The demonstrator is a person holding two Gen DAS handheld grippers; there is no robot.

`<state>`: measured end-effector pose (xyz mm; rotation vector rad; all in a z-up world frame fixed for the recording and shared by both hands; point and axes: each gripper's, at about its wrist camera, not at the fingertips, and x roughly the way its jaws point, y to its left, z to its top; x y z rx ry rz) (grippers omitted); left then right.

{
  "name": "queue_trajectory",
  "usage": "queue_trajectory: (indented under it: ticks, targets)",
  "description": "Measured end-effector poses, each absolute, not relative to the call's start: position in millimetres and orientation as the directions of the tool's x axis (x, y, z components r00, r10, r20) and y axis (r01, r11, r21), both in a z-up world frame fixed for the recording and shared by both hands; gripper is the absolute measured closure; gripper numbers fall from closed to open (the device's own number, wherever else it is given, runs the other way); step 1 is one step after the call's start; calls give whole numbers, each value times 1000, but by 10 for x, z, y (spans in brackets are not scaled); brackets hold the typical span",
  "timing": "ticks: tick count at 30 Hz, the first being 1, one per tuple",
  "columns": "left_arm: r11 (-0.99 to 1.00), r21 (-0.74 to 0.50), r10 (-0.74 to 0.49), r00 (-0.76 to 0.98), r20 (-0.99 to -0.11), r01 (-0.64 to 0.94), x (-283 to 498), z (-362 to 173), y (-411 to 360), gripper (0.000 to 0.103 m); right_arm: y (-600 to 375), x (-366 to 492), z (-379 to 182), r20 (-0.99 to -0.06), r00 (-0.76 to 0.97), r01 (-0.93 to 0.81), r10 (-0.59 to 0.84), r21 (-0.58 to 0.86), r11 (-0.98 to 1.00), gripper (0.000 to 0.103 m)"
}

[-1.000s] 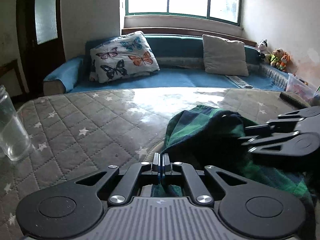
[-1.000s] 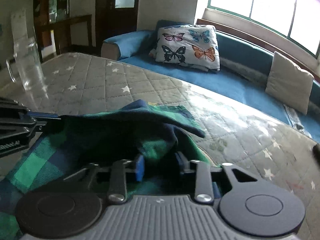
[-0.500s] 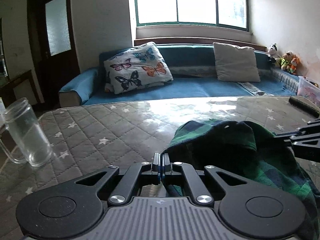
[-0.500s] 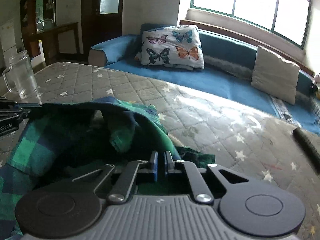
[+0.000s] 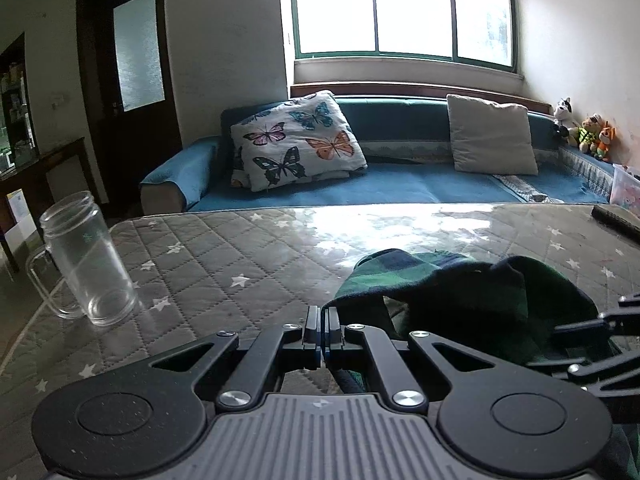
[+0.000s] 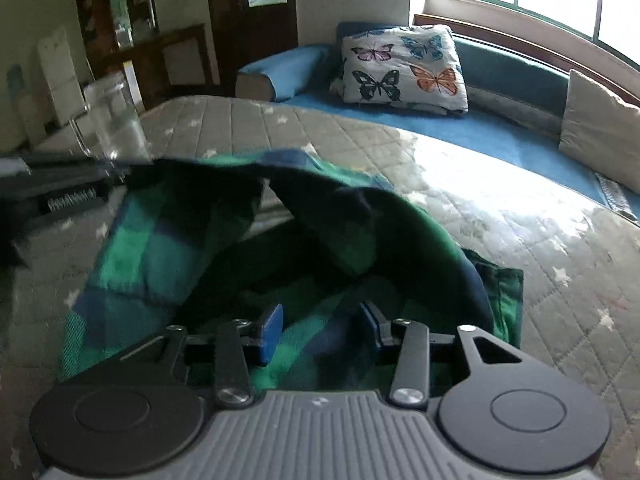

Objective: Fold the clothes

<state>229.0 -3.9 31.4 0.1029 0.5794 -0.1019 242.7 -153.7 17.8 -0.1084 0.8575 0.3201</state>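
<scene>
Broadly, a quilted grey table cover with star print (image 5: 224,256) is being used as the folding surface, and the green and navy plaid garment (image 6: 168,240) is lying bunched on its near right part, one fold being held up off the cover like a tent

At the far left of the table a glass mug (image 5: 86,258) is standing, well apart from the cloth; it is being judged a hazard if the garment is swept leftward, so any spreading is better directed away from it

The left gripper (image 5: 322,320) is being kept pressed together on an edge of the garment, the cloth running off to the right from its tips. That pinch is best being held steady as an anchor while the other side is reset

The right gripper (image 6: 320,326) is being opened, its blue pads (image 6: 270,330) standing apart over the plaid with cloth lying between them but not being pressed. A clean regrasp is being called for: a single outer edge, not a bundle of layers, should be sought before the cloth is drawn flat
</scene>
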Motion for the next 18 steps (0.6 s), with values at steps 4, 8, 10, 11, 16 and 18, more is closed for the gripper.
queue_trajectory:
  ticks: [4, 8, 10, 11, 16, 18]
  targets:
    - [993, 66, -50, 839, -542, 102, 2246, 367, 40, 101, -1608, 2305, 206, -763, 609, -309, 217, 24, 951, 81]
    - [996, 61, -27, 847, -531, 70, 2177, 428, 155, 101, -1698, 2134, 278, -749, 636, -284, 186, -3, 959, 100]
    - [997, 58, -10, 850, -527, 48, 2117, 444, 240, 101, -1744, 2041, 319, -738, 653, -268, 167, -20, 963, 101]
    - [998, 57, -1, 851, -525, 37, 2085, 453, 292, 101, -1783, 1980, 351, -731, 665, -260, 155, -31, 965, 102]
    - [998, 57, 62, 851, -521, -38, 1885, 452, 619, 102, -2040, 1656, 502, -699, 709, -204, 93, -76, 976, 103]
    - [996, 47, 91, 849, -521, -77, 1777, 439, 788, 102, -2149, 1547, 546, -695, 716, -180, 71, -85, 980, 103]
